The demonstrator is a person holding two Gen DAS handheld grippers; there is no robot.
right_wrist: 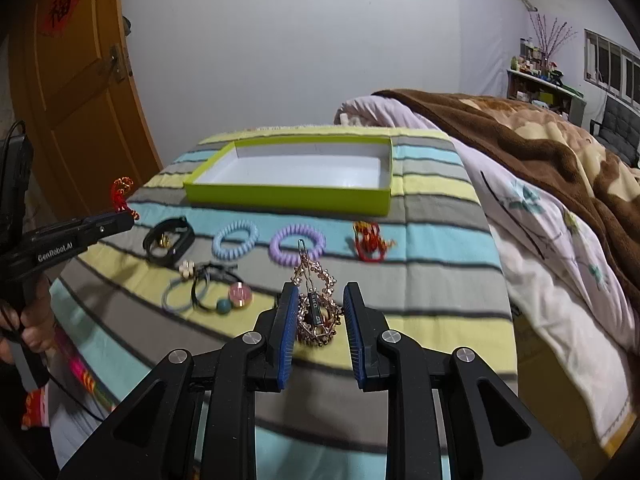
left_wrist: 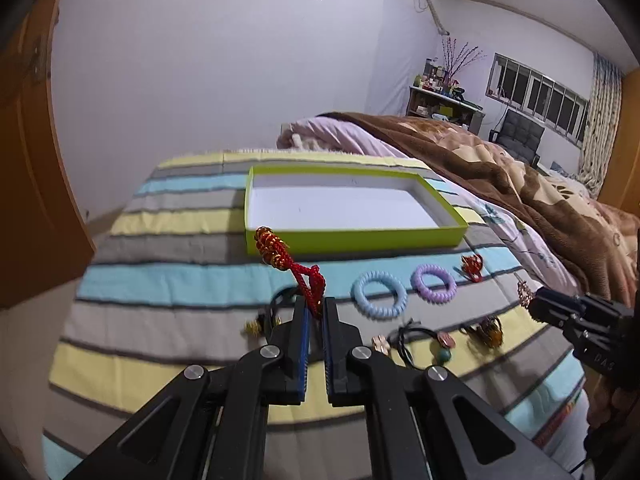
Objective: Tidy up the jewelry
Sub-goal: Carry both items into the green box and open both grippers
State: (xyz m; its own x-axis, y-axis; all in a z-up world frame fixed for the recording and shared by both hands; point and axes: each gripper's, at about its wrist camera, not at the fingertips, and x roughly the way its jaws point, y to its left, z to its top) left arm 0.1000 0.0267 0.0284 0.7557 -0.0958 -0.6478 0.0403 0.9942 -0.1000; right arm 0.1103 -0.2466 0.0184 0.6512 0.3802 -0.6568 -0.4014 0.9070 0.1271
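The left gripper (left_wrist: 316, 312) has its two blue-padded fingers (left_wrist: 303, 344) pressed together on the lower end of a red braided cord (left_wrist: 310, 284). The cord rises from between the fingertips, off the striped blanket (left_wrist: 160, 288), and ends in a red-and-gold knotted charm (left_wrist: 271, 248) that stands beyond and slightly left of the fingertips, in front of the near wall of the green box (left_wrist: 360, 237). The box is open, white inside, and lies further out than the fingertips.

To the right of the left fingers a blue spiral hair tie (left_wrist: 379, 294) and a purple spiral hair tie (left_wrist: 434, 283) lie flat side by side, with a small red ornament (left_wrist: 472, 268) past them.

The right gripper (right_wrist: 322, 308) holds a rose-gold hair clip (right_wrist: 318, 312) between its fingers, which stand partway apart with the clip filling the gap. In this view the pads seem to press on the clip's sides, though the contact is hard to make out. The clip's thin metal tip points forward beyond the fingertips, over the purple tie.

Left of the right fingers lie a black band (right_wrist: 168, 240), a thin blue loop (right_wrist: 180, 300) and a black cord with pink and teal beads (right_wrist: 232, 298). A person's hand (right_wrist: 28, 328) grips the left tool's handle at the far left.
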